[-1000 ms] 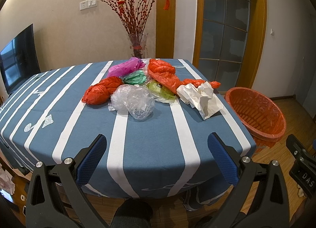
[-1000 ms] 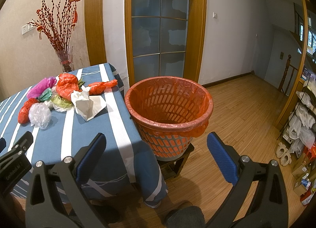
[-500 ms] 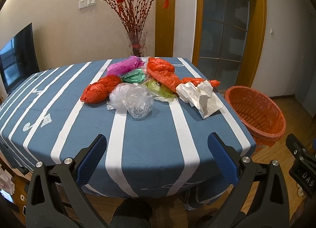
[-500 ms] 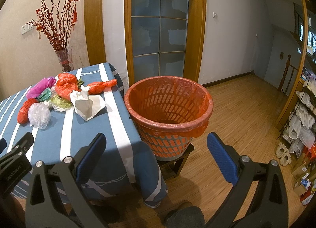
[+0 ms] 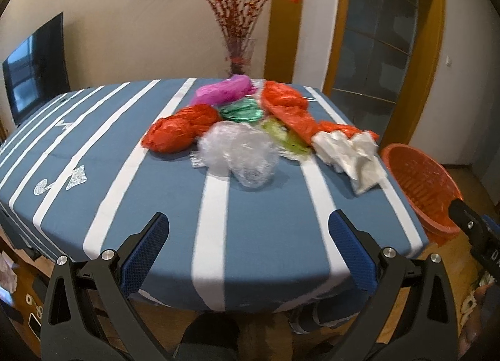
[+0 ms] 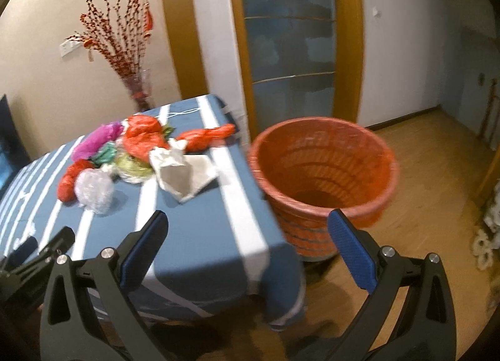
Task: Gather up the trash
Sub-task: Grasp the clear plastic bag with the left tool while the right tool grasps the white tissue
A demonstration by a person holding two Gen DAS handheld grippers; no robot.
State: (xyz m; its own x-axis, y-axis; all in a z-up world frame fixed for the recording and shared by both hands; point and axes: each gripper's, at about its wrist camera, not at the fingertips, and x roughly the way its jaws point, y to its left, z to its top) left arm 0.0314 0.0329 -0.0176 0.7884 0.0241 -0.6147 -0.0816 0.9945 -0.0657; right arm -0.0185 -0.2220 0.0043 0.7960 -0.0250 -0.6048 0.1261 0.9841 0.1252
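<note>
**Two empty grippers close in on the trash pile**

Both grippers are spread wide with nothing between their blue pads. The left gripper (image 5: 248, 247) hangs over the near edge of the striped table (image 5: 262, 236), aimed at the heap; a second ago it sat lower and further back, so the heap now looks larger and nearer. The right gripper (image 6: 247, 247) has swung left and forward: earlier its view centred on the orange basket (image 6: 322, 167), whereas now its left finger sits over the tablecloth and its right finger over the basket's near rim. Both views are smeared, which suggests the hands are moving.

Beyond the left gripper, the clear plastic wad (image 5: 242, 155) is the closest piece of trash, with a red bag (image 5: 178, 133) just to its left and crumpled white paper (image 5: 353, 155) to its right near the table edge. Pink, green and more orange-red bags lie behind, touching one another. The basket stands off the table's right side and appears empty.

Nothing has been collected yet; the approach has only begun, and the clear wad or the white paper look like the likeliest first picks.
</note>
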